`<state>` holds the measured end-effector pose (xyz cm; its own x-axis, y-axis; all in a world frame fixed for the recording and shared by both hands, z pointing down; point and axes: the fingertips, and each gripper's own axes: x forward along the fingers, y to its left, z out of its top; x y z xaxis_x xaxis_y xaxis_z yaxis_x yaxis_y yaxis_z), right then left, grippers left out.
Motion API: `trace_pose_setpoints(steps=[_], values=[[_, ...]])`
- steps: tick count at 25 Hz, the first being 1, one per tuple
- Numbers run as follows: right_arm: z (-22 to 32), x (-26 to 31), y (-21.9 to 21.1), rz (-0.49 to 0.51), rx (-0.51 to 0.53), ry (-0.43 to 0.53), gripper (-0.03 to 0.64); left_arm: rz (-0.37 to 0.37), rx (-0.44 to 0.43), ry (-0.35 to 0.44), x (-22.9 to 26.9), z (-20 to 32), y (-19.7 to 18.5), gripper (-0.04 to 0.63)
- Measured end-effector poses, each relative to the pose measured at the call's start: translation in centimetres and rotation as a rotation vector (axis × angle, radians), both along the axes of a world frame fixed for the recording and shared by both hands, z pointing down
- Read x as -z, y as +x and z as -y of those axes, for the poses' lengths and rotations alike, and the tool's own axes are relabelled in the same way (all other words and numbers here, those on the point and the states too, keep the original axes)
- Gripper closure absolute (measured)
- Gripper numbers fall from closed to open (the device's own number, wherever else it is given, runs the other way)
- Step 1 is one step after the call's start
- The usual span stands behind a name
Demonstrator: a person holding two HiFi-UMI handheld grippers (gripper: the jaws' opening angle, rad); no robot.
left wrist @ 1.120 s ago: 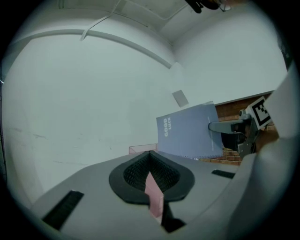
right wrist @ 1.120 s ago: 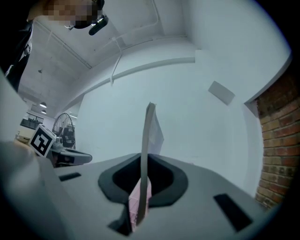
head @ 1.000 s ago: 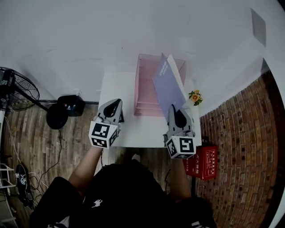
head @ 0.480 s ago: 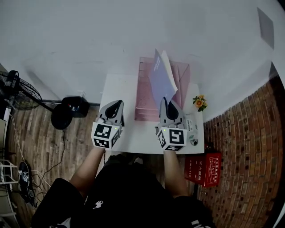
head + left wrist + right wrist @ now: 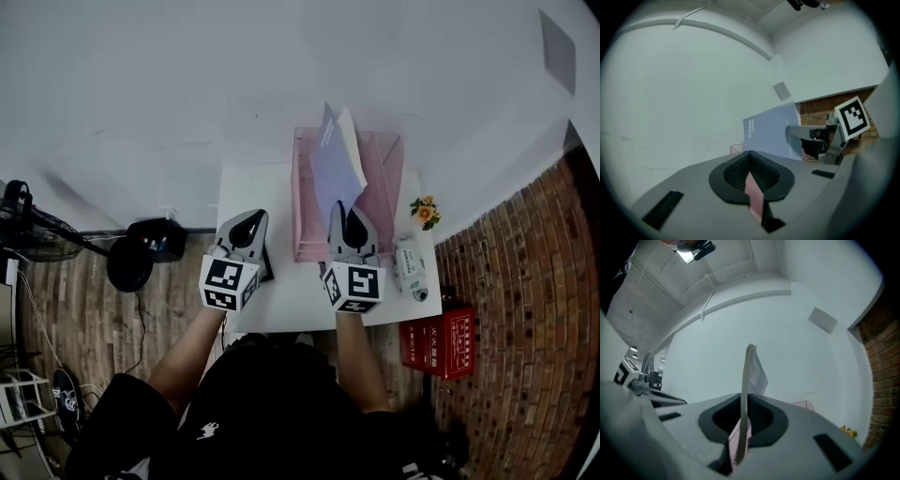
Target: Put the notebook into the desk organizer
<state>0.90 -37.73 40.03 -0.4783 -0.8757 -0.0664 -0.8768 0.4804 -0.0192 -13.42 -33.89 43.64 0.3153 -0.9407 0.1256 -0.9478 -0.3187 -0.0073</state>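
The notebook (image 5: pixel 334 161), with a lavender cover, stands upright on edge over the pink desk organizer (image 5: pixel 382 187) at the back of the white table (image 5: pixel 253 192). My right gripper (image 5: pixel 345 221) is shut on its lower near edge. In the right gripper view the notebook (image 5: pixel 748 366) shows edge-on, rising from between the jaws of the right gripper (image 5: pixel 743 404). My left gripper (image 5: pixel 249 223) hovers to the left over the table, shut and holding nothing. In the left gripper view, past the left gripper (image 5: pixel 751 159), the notebook cover (image 5: pixel 771 133) and the right gripper (image 5: pixel 820 143) show.
A white bottle-like object (image 5: pixel 409 266) lies on the table's right side, with small flowers (image 5: pixel 427 212) behind it. A small black item (image 5: pixel 268 266) sits near my left gripper. On the floor are a red box (image 5: pixel 437 341), a black device (image 5: pixel 150 240) and a fan (image 5: pixel 26 234).
My right gripper has carried the notebook leftward, from beside the organizer's right edge to over its middle, and the notebook now stands more upright. The left gripper has edged forward over the table.
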Motion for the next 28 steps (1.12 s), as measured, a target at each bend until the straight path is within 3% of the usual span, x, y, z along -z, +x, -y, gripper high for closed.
trace_pose_setpoints(steps=[5, 17, 28], values=[[0.1, -1.1, -1.4, 0.055, -0.047, -0.031, 0.586, 0.000, -0.047, -0.006, -0.4, 0.9, -1.2, 0.594], [-0.1, -4.0, 0.7, 0.206, -0.178, -0.130, 0.584, 0.008, -0.149, -0.013, -1.1, 2.0, -1.0, 0.594], [0.0, -7.7, 3.6, 0.423, -0.257, -0.305, 0.560, 0.006, -0.203, -0.010, -1.3, 1.9, 0.2, 0.594]])
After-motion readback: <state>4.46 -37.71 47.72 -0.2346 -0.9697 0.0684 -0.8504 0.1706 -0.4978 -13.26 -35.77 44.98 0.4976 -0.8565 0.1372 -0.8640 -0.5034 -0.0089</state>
